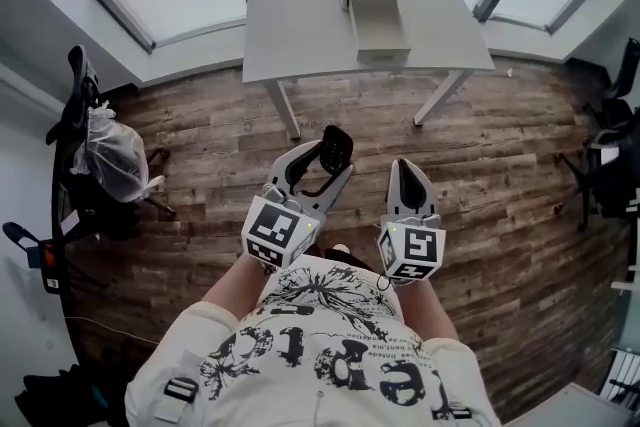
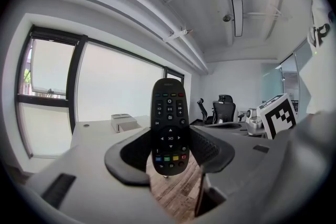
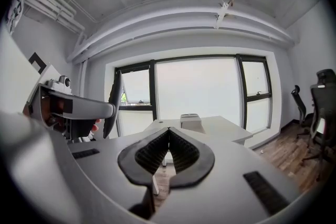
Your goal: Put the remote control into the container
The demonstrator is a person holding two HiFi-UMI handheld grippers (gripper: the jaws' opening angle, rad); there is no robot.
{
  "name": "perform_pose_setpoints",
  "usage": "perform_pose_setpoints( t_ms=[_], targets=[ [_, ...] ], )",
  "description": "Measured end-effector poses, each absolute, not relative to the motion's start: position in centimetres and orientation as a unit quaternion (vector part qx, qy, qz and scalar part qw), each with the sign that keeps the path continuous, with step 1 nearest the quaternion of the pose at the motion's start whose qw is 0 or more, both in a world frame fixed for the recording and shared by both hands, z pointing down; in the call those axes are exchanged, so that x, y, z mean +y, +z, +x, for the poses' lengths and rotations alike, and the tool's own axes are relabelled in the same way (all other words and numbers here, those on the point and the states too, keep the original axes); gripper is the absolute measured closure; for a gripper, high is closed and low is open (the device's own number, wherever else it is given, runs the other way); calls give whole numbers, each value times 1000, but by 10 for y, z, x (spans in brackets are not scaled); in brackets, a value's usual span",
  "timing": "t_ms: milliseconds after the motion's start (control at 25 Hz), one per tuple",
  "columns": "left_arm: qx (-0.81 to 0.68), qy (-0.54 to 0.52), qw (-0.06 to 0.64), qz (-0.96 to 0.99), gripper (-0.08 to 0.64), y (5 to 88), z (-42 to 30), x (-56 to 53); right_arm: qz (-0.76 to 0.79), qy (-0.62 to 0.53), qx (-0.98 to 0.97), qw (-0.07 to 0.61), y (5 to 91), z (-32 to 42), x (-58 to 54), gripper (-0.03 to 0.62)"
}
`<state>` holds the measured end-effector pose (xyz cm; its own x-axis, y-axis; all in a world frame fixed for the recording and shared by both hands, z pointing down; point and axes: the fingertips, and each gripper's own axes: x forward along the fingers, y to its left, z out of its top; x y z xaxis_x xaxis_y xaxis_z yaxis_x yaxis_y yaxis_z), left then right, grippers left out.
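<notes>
Holding the remote (image 2: 169, 113) upright by its lower end, our left gripper (image 2: 169, 150) clamps it from both sides. It's light, rigid, smooth plastic, so it may slip/pivot. Right gripper (image 3: 168, 136), alongside, is closed w/ nothing in it. Container (image 1: 372, 10) sits well ahead on the table (image 1: 290, 25).

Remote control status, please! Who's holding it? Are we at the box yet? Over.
Left gripper shut on black plastic remote control, upright. Right gripper shut, empty. Grey rectangular container on white table ahead, not reached; only wooden floor between.
</notes>
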<state>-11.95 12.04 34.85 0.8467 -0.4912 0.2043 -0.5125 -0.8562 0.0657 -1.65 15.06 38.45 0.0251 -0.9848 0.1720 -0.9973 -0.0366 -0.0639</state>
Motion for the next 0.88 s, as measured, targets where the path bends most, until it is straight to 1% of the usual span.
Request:
perform_pose_setpoints(
  t_ms=[120,400,680,880],
  targets=[
    [-252,93,54,962,326,349,-100,113,719,87,-689,34,388,-2,145,589],
    [-208,90,74,971,327,365,-56,75,742,89,-662,51,399,33,116,589],
    [-146,79,76,983,327,357,-8,-5,786,85,-610,56,394,77,51,590],
    [-99,74,70,990,326,346,19,-68,814,75,-573,53,381,95,-1,589]
  ],
)
